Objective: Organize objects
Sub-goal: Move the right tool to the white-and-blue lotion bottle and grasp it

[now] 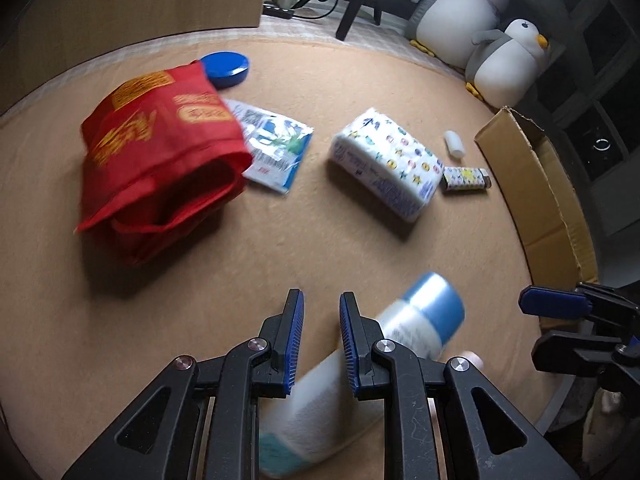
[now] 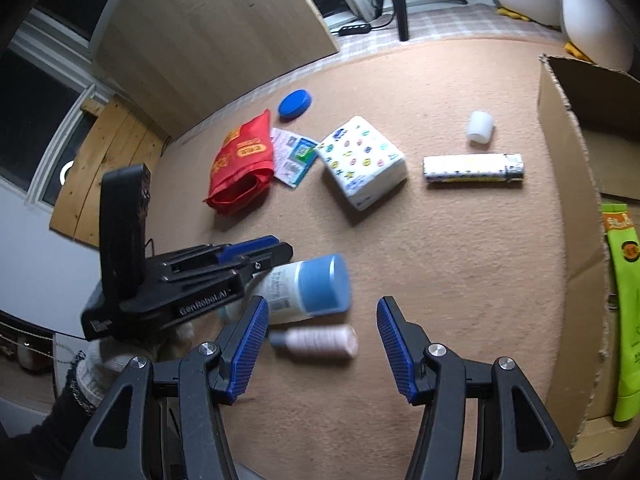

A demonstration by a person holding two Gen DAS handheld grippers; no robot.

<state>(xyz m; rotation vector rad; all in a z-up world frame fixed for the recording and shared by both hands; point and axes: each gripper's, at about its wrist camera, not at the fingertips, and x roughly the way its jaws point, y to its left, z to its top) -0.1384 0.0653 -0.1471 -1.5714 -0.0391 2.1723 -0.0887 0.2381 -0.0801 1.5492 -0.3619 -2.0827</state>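
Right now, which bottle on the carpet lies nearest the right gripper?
The small pink bottle lies just beyond the right gripper; the blue-capped white bottle lies farther.

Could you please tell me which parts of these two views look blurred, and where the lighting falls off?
Left wrist view: the white bottle with a blue cap and the red fabric bag smear with motion; corners darken. Right wrist view: the same bottle and the small pink bottle are soft, the patterned tissue pack sharper; the fisheye bends the brown cardboard box.
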